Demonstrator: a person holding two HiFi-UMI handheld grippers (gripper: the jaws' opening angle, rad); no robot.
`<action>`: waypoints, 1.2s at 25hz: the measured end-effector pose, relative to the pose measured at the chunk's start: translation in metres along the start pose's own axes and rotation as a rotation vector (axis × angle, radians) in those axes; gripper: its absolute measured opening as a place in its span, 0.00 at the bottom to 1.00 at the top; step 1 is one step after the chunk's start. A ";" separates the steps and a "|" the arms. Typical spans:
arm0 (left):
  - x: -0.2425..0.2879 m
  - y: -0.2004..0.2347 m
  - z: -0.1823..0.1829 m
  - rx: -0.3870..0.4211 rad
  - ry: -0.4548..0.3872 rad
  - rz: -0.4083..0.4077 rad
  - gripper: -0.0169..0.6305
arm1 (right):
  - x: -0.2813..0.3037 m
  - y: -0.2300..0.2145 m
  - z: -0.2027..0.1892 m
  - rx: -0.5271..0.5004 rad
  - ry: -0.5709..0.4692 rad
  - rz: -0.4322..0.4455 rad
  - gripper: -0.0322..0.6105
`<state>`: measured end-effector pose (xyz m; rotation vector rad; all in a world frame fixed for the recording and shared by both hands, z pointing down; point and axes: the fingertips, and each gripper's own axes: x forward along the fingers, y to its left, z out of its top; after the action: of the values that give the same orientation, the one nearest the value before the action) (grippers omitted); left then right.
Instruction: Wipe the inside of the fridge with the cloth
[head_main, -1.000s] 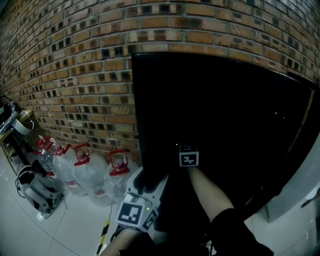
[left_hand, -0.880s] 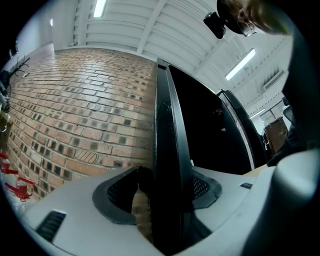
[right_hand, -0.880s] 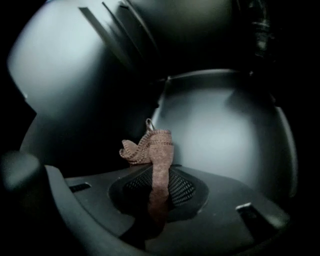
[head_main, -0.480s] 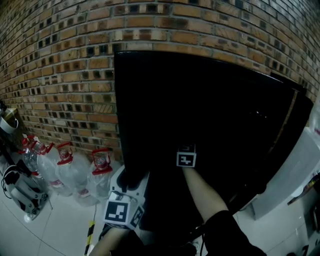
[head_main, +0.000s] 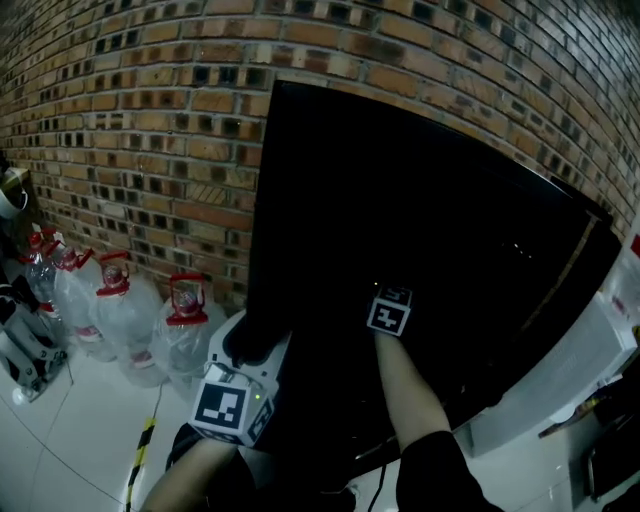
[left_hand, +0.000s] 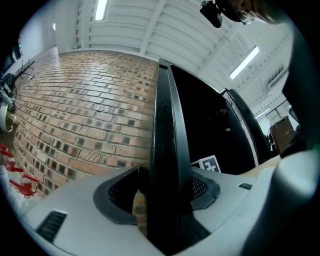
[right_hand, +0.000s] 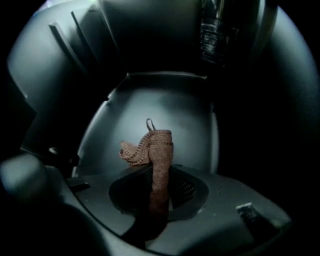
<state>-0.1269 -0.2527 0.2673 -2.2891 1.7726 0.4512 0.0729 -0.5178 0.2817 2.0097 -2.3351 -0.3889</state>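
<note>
Two grippers, both busy. Clamps the left gripper (left_hand: 167, 187) on the near edge of the black fridge door (left_hand: 167, 115), jaws having just closed in a little, one pad on each face of the panel, a chink of brick showing beside the lower part of the left pad. Sits, in the head view, at 7 o'clock of the open fridge (head_main: 430, 220), against the door's left edge. Pinches the brown cloth (right_hand: 159, 150) in the right gripper (right_hand: 160, 175), jaws pressed together on it, a stitched corner standing up past the tips and flopping toward 10 o'clock. Reaches into the dark cabinet at about 6 o'clock of its opening, marker cube (head_main: 389, 312) just outside, bare forearm (head_main: 405, 390) trailing back toward 6 o'clock. Shows, past the cloth at 12 o'clock, a pale curved inner surface (right_hand: 160, 100) of the fridge; cannot tell whether the cloth touches it. Backs onto a brick wall (head_main: 140, 130) from 9 to 1 o'clock. Lines up clear water bottles (head_main: 185, 325) with red caps on the pale floor (head_main: 90, 430) at 8 o'clock of the fridge, close to the wall.
</note>
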 end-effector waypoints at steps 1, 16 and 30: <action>0.000 0.001 0.000 -0.001 0.002 -0.001 0.39 | 0.000 -0.007 0.000 0.007 0.004 -0.031 0.17; -0.002 0.006 -0.004 0.003 -0.005 -0.024 0.42 | -0.007 -0.065 -0.002 0.186 0.097 -0.374 0.17; -0.002 0.002 -0.002 -0.009 -0.007 -0.040 0.43 | -0.034 0.109 -0.024 0.324 -0.024 0.546 0.17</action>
<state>-0.1295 -0.2519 0.2697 -2.3212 1.7217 0.4607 -0.0230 -0.4739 0.3327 1.3550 -2.9693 -0.0057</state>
